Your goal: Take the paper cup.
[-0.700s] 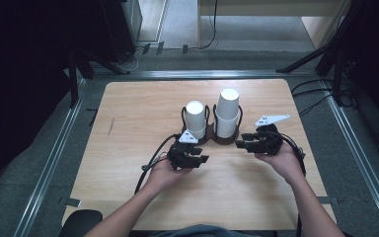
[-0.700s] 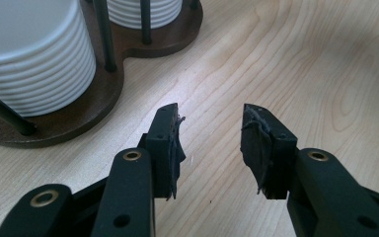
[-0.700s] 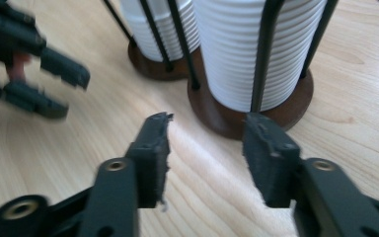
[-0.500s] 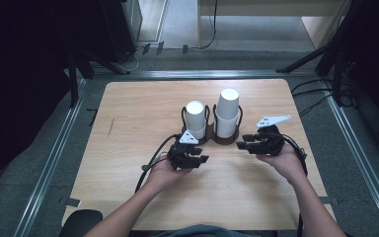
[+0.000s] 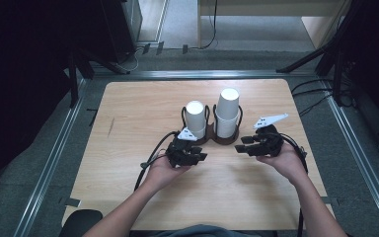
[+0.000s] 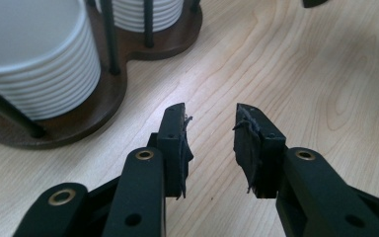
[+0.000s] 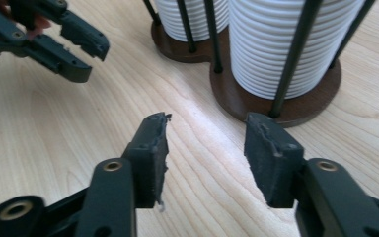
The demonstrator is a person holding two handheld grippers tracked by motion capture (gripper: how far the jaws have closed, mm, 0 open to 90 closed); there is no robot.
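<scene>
Light wood table [image 5: 128, 113], dark floor around it. Left gripper [image 6: 209, 131] jaws spread and empty, shorter cup stack [image 6: 34, 54] up-left of them in the brown holder [image 6: 103, 98]; right gripper [image 7: 205, 143] jaws also spread and empty, taller cup stack [image 7: 281, 44] just ahead-right. Risk: a jaw catching a holder rod could drag or tip the rack.

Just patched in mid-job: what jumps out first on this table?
Two stacks of white cups stand upside down in a dark wooden two-post holder at mid-table, the right stack taller. Just in front of it, the left claw and right claw are both open and empty, facing each other above bare wood.
</scene>
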